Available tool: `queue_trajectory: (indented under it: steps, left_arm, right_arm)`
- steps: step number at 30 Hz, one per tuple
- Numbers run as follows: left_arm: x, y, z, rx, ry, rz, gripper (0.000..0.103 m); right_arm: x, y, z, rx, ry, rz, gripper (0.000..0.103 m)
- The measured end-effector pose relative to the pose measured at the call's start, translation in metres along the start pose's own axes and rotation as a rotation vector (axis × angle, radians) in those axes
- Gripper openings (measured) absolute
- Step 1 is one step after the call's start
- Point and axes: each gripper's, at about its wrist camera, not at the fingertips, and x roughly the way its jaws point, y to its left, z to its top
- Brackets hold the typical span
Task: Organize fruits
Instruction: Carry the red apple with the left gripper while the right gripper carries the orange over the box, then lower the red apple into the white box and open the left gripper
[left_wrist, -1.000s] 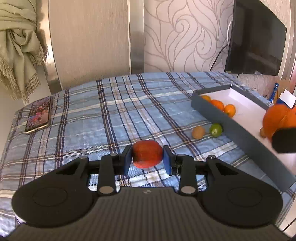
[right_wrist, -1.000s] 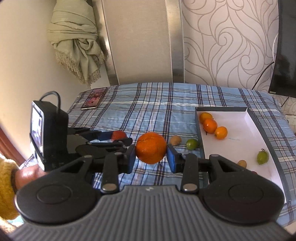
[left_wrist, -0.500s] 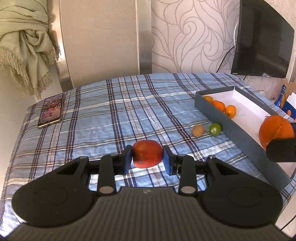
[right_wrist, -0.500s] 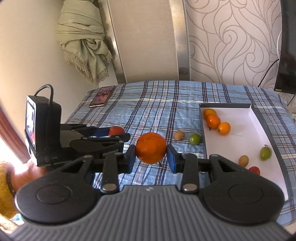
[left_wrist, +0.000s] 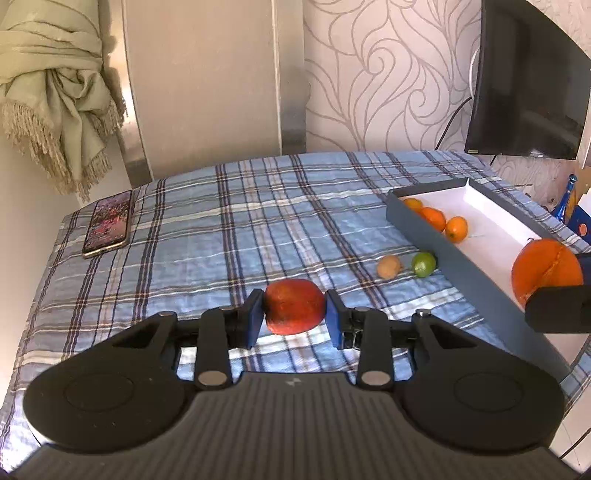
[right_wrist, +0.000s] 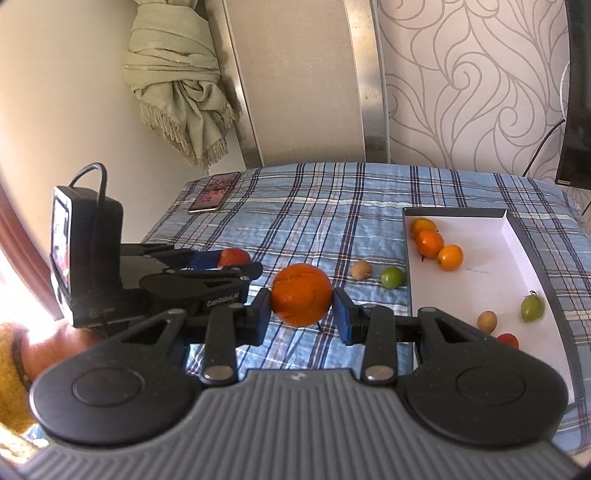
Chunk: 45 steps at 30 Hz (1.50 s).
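Carry step, by my reading. Left gripper (left_wrist: 294, 308) was clamped on a red fruit (left_wrist: 294, 306), right gripper (right_wrist: 301, 295) on an orange (right_wrist: 301, 294); both were short of the tray (right_wrist: 532, 254). Next probably: lift over the tray's wall, lower, release inside.

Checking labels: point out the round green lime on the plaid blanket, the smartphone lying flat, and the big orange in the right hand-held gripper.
Round green lime (right_wrist: 392, 277): right wrist view, middle of its skin.
Flat smartphone (left_wrist: 108, 223): left wrist view, screen centre.
Big round orange (right_wrist: 301, 294): right wrist view, front face between the pads.
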Motion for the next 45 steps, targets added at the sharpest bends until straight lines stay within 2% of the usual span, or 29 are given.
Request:
queue_trajectory:
  steps: [9, 21, 32, 39, 45]
  left_arm:
    - [0.001, -0.031, 0.016, 0.025, -0.03, -0.043, 0.04]
    - [0.015, -0.09, 0.037, 0.085, -0.06, -0.161, 0.04]
    - [0.048, -0.16, 0.047, 0.155, -0.037, -0.277, 0.04]
    - [0.078, -0.198, 0.044, 0.18, 0.01, -0.308, 0.04]
    - [0.091, -0.22, 0.038, 0.218, 0.021, -0.318, 0.041]
  right_arm:
    - [-0.013, -0.019, -0.002, 0.013, -0.015, -0.02, 0.039]
    - [-0.036, -0.053, -0.01, 0.062, -0.032, -0.113, 0.039]
    - [-0.06, -0.086, -0.023, 0.121, -0.026, -0.223, 0.039]
    - [-0.073, -0.101, -0.029, 0.141, -0.025, -0.282, 0.039]
    - [-0.077, -0.105, -0.033, 0.146, -0.01, -0.306, 0.039]
